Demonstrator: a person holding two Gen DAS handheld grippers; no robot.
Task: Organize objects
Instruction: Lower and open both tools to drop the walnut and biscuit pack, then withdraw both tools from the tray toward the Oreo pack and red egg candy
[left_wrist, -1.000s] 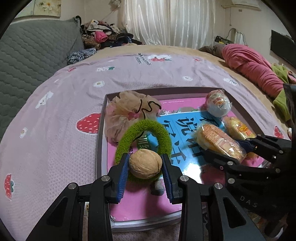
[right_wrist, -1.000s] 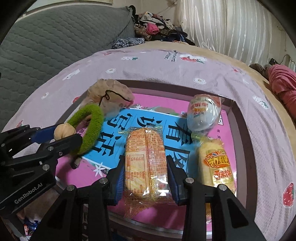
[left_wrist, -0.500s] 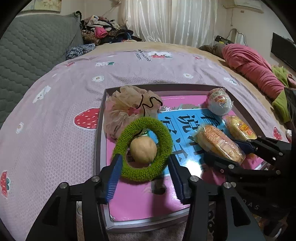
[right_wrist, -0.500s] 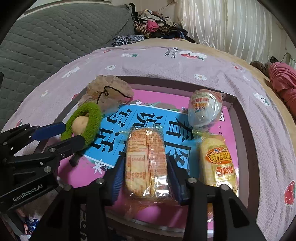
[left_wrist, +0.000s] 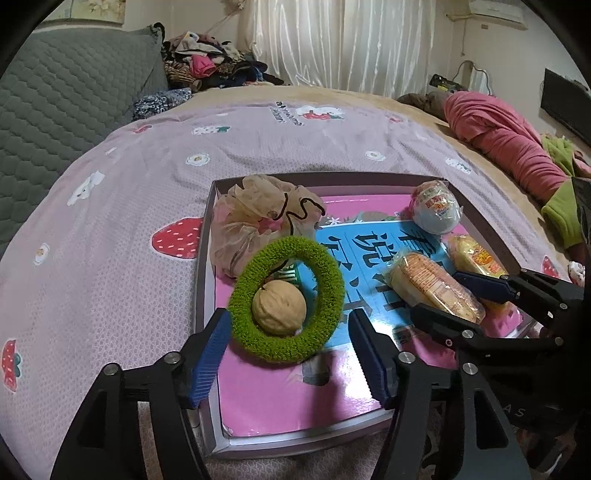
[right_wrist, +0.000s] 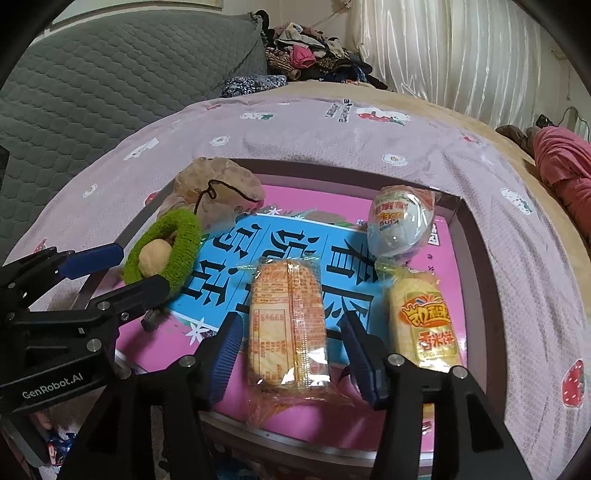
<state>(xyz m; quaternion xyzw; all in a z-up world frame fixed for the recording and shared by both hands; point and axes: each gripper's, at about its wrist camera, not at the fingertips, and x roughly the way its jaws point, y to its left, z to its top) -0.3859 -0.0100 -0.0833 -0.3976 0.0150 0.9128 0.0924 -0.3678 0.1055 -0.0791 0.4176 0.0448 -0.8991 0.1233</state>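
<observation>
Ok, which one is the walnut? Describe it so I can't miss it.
Look at the shallow tray on the bedspread, at its left side. The fuzzy green ring lies there flat, with the walnut inside it: the only round, wrinkled, unwrapped tan thing.

A wide bed (left_wrist: 295, 147) under a lilac strawberry-print sheet fills the room; a grey quilted headboard (left_wrist: 55, 110) stands at left; white sheer curtains (left_wrist: 351, 40) glow with daylight; a heap of clothes (left_wrist: 210, 70) lies beside them.

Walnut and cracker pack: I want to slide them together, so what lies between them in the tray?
In the left wrist view, the green ring's far side lies between the walnut and the cracker pack, then bare blue print.
</observation>
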